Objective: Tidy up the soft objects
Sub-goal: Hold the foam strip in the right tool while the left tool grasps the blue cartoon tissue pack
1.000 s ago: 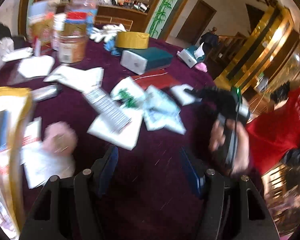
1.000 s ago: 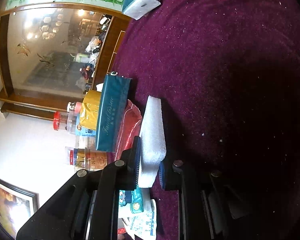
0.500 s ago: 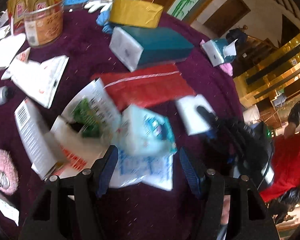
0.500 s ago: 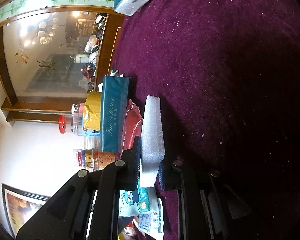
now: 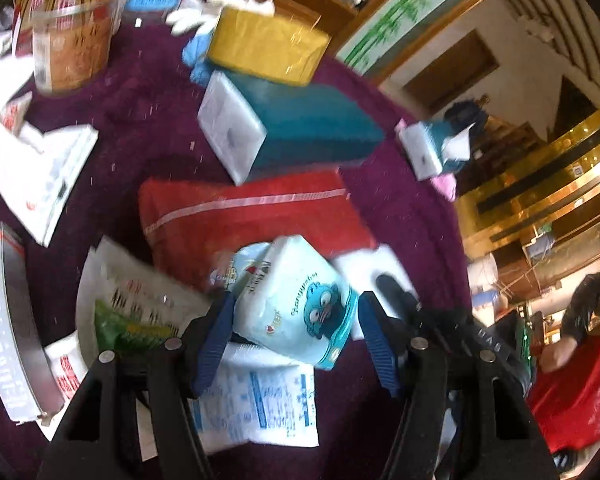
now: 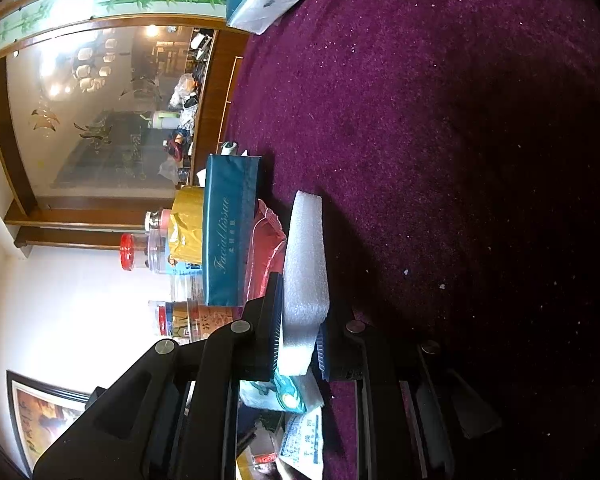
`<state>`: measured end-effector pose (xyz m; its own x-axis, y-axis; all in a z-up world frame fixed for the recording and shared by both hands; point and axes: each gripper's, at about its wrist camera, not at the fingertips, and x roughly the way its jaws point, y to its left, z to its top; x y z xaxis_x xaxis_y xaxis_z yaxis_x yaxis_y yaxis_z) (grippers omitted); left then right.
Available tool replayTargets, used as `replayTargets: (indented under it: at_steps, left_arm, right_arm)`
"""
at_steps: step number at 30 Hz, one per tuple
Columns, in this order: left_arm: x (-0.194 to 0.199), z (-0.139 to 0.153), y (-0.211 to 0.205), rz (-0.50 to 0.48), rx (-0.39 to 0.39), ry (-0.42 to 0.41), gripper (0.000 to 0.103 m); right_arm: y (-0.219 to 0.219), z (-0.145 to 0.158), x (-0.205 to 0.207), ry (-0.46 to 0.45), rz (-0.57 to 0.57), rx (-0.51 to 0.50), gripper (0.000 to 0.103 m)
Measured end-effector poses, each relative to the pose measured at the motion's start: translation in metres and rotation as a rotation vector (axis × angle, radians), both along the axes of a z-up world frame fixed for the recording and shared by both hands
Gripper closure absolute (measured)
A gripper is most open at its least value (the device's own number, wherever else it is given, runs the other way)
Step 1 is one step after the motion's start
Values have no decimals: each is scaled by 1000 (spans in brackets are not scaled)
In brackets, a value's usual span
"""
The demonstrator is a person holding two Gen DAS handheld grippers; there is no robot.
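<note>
My left gripper (image 5: pixel 294 334) is open, its blue-padded fingers on either side of a pale blue tissue pack (image 5: pixel 296 316) with a cartoon face; the pack lies tilted on a flat white packet (image 5: pixel 256 400). Behind it lie a red soft pack (image 5: pixel 252 216), a teal tissue box (image 5: pixel 300 132) and a yellow pack (image 5: pixel 266 46). My right gripper (image 6: pixel 300 344) is shut on a white foam block (image 6: pixel 306 256) that rests edge-on against the purple tablecloth (image 6: pixel 440 120). The foam block also shows in the left wrist view (image 5: pixel 374 262), beside the red pack.
Left of the tissue pack lie a green-and-white bag (image 5: pixel 132 300), a grey carton (image 5: pixel 8 320) and white paper packets (image 5: pixel 44 172). Jars (image 5: pixel 72 40) stand at the back left. A small teal tissue box (image 5: pixel 436 148) sits near the table's far right edge.
My left gripper has moved forward and down across the table until its fingers flank the pale blue tissue pack. My right gripper has stayed shut on the foam block, nearly still.
</note>
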<state>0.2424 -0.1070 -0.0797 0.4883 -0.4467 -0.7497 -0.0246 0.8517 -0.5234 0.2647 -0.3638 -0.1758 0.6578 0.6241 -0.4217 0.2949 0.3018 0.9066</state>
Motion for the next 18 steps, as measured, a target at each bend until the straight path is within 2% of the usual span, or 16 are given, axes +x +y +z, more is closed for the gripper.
replayTargets:
  at_steps: [4, 13, 15, 16, 17, 18]
  left_arm:
    - [7, 0, -3, -11, 10, -23, 40]
    - [1, 0, 11, -25, -198, -30, 40]
    - [-6, -4, 10, -64, -299, -28, 40]
    - [-7, -7, 7, -81, -324, -22, 40]
    - [-10, -11, 2, -95, -330, -14, 38]
    - [-11, -16, -4, -103, -302, -10, 38]
  right_arm:
    - [0, 0, 1, -4, -2, -2, 91]
    - [0, 0, 2, -9, -2, -12, 91]
    - [0, 0, 3, -10, 1, -18, 91]
    - [0, 1, 3, -10, 3, -22, 91]
    - [1, 1, 3, -11, 4, -25, 91]
    - [1, 2, 3, -11, 4, -32, 91]
